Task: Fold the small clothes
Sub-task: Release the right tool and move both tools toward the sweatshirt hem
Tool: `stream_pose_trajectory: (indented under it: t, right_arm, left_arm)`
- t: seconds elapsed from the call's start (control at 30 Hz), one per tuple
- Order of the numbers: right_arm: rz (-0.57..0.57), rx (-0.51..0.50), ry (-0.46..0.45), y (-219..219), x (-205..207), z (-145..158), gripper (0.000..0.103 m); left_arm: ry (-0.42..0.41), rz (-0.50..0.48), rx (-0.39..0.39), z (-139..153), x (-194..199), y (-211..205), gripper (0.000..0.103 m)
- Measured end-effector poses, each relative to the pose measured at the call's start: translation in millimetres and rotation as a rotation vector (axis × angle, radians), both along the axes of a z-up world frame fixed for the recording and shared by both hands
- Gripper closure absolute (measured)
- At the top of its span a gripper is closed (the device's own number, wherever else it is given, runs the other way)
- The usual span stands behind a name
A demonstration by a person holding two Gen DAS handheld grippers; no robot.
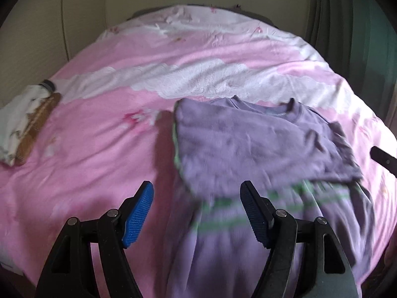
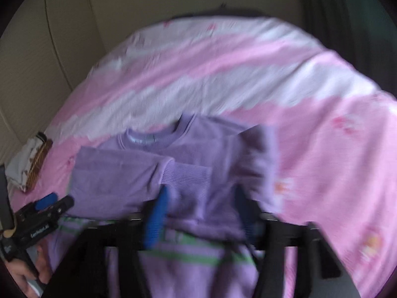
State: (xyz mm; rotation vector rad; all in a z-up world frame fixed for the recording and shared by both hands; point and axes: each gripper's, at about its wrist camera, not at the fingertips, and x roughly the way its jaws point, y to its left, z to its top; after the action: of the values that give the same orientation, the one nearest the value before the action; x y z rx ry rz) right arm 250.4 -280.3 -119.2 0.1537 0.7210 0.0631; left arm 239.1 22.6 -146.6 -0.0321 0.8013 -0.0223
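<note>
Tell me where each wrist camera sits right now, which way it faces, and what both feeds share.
Left wrist: rides the left gripper, above the bed's near edge, looking across the pink bedspread at the purple sweater; both blue-padded fingers show, spread apart.
Right wrist: rides the right gripper, facing the same way, over the sweater's sleeve cuff; its blurred fingers straddle the cloth, and the person's hand shows with the other gripper.
Shared: sweater, bedspread, the white cloth far left.

A bed covered with a pink and white quilt [image 1: 104, 149] carries everything. On it, toward 4 o'clock, lies the purple sweater [image 1: 248, 139]; at 9 o'clock lies a white cloth [image 1: 17, 124] beside a brown woven item [image 1: 37, 129].
</note>
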Motion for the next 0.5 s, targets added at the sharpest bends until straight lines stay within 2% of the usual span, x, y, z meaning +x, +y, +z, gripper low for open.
stream_pose_trajectory:
  t: [0.13,0.23,0.33,0.5]
  right_arm:
    - [-0.090,-0.043,-0.054,-7.1,-74.5,7.1,0.034]
    - [-0.123,0.020,-0.050,-10.5,-113.5,-1.9,0.034]
    - [-0.133,0.000,-0.048,-6.7,-137.3,-9.6,0.034]
    - [-0.151,-0.025,-0.032,-11.9,-161.8,-22.8,0.034]
  left_arm:
    - [-0.052,0.050,0.006,7.8,-66.4,3.9,0.030]
    - [-0.082,0.068,0.039,5.9,-107.6,0.9,0.030]
    - [-0.087,0.103,0.020,0.5,-136.7,5.6,0.030]
    - [-0.082,0.161,0.002,-12.9,-158.1,13.8,0.030]
